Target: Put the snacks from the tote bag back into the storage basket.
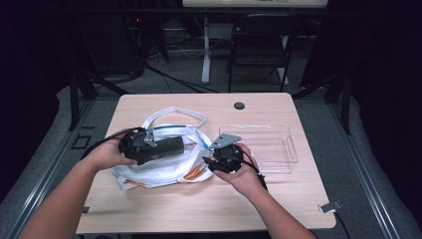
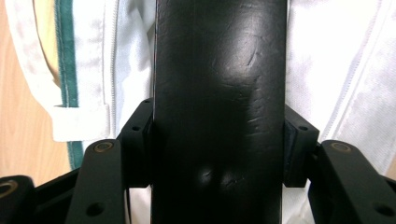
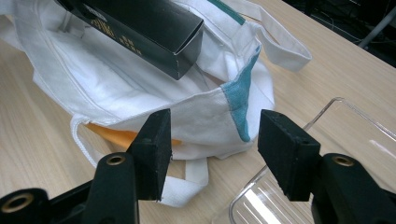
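Clearly the left gripper [image 1: 171, 144] is clamped on a long black carton [image 2: 219, 93], its pads pressing the carton's 2 long sides, and holds it just above the mouth of the white cloth tote bag [image 1: 164, 167] near the table's centre. From the right gripper view the carton's free end hangs over the bag's open pocket, pointing toward 5 o'clock. The right gripper [image 3: 212, 151] stands open with nothing between its jaws, at the bag's near rim, where a teal patch [image 3: 240, 100] marks the cloth.

By its look the carton is thin, glossy card: light and stiff, probably slick, and likely to dent under a hard squeeze, so a hold across its middle seems safest. The bag is limp and will sag or bunch; its stitched rim or the straps [image 1: 186, 113] at 12 o'clock look like the firmest places to pinch. A clear plastic tray [image 1: 291, 149] lies at 3 o'clock of the bag, and something orange [image 3: 114, 135] peeks from beneath the cloth.
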A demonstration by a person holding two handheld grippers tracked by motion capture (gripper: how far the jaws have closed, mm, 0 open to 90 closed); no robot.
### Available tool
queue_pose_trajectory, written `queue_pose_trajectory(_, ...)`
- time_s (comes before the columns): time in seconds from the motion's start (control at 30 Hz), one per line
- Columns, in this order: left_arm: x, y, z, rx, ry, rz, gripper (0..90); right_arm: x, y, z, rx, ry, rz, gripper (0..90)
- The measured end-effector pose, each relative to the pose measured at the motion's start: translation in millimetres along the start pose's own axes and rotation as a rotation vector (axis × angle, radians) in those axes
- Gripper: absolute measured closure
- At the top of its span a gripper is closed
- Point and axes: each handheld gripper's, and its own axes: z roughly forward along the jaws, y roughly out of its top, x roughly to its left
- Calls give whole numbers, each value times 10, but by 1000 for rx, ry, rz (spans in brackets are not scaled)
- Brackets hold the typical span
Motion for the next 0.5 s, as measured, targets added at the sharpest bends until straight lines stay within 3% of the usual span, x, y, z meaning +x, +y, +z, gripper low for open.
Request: queue_pose_trajectory(0.5, -25, 59, -249, -24, 23, 18, 433, -21, -11, 7, 15, 5, -6, 448)
